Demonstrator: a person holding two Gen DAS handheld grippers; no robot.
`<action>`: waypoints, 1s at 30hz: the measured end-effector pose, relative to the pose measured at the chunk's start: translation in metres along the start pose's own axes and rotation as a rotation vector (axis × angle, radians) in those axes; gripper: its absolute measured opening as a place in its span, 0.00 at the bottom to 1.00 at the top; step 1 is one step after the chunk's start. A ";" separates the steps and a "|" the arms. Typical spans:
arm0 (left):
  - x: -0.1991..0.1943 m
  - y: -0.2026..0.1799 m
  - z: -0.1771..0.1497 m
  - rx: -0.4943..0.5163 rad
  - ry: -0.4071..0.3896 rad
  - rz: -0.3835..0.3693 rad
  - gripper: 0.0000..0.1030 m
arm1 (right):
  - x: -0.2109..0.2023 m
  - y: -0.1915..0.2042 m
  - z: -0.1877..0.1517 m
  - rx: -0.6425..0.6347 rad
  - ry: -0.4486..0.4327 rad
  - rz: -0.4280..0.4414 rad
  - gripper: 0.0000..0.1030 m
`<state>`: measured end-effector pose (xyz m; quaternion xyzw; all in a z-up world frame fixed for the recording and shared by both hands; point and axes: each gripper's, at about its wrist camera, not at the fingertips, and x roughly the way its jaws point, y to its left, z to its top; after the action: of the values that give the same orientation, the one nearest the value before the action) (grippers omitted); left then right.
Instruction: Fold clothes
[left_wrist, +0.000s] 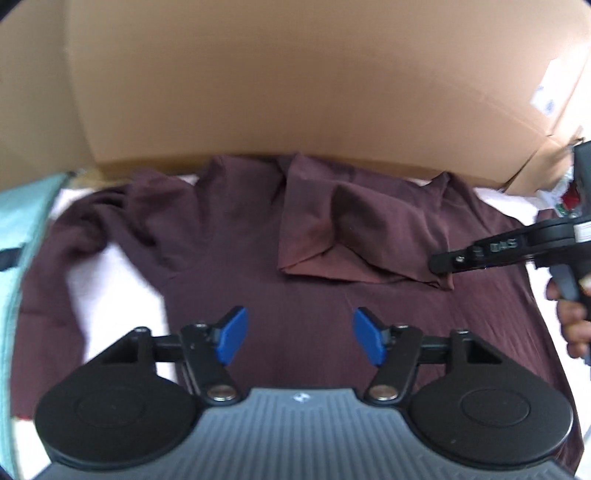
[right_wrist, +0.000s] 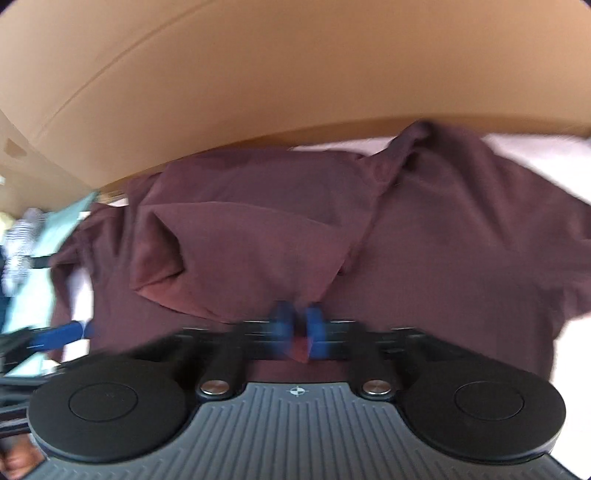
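Cardboard box (left_wrist: 295, 81) is the landmark: tall wall directly behind everything. Maroon shirt (left_wrist: 288, 295) lies spread on the white table (left_wrist: 110, 273) at the box's foot, one sleeve (left_wrist: 343, 236) already folded in across the chest. Judging by the drape: light, limp, no slip; pinch hems or sleeve edges, never mid-panel. Teal cloth (left_wrist: 22, 236) left of the box crowds the other sleeve. Left tool (left_wrist: 299, 339) is spread wide above the body, gripping nothing. Right tool (right_wrist: 298, 328) is pinched closed on a shirt fold, blurred.
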<state>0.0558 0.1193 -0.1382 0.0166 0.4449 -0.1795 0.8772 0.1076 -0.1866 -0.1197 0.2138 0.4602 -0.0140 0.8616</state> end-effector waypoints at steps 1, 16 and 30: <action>0.009 -0.005 0.008 0.034 0.005 0.018 0.25 | 0.001 -0.003 0.007 0.001 0.004 0.023 0.06; 0.071 -0.011 0.085 0.048 -0.011 0.180 0.26 | -0.031 -0.058 0.051 0.014 -0.162 0.192 0.34; 0.031 -0.003 0.125 -0.018 -0.173 0.194 0.33 | 0.031 -0.017 0.058 -0.206 -0.134 0.085 0.09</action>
<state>0.1688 0.0840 -0.0868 0.0360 0.3656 -0.0906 0.9256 0.1677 -0.2189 -0.1224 0.1422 0.3911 0.0558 0.9076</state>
